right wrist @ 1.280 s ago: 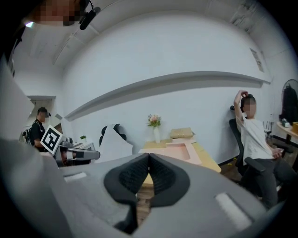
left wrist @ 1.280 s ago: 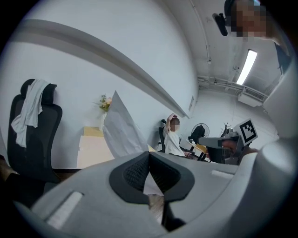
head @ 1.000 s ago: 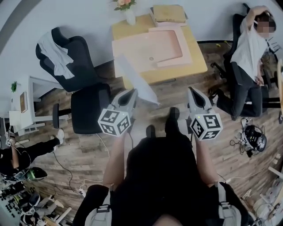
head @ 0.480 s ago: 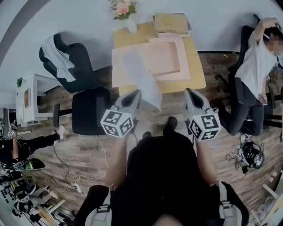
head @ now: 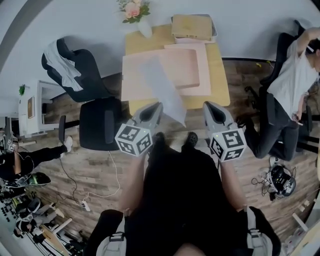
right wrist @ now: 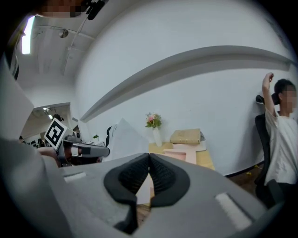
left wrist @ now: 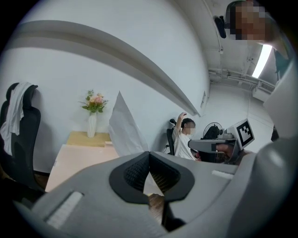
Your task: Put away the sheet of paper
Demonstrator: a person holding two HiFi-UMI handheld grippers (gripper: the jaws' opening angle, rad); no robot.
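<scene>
A white sheet of paper (head: 162, 87) hangs slanted in the air over the front of the wooden table (head: 222, 85). My left gripper (head: 157, 106) is shut on its near edge. In the left gripper view the sheet (left wrist: 125, 130) rises up from the closed jaws of the left gripper (left wrist: 149, 152). My right gripper (head: 206, 105) is level with the left one, a short way to the right of the paper and apart from it. Its jaws are shut with nothing between them. In the right gripper view the right gripper (right wrist: 149, 154) has the sheet (right wrist: 125, 135) to its left.
A pink mat (head: 135, 80) covers much of the table. A tray with a tan folder (head: 192, 27) and a vase of flowers (head: 134, 12) stand at the back. Black chairs (head: 95, 122) are to the left. A seated person (head: 295, 85) is at right. Cables lie on the floor.
Both grippers and the paper have moved forward toward the table. The sheet, earlier at the table's front edge, now hangs over the pink mat.
</scene>
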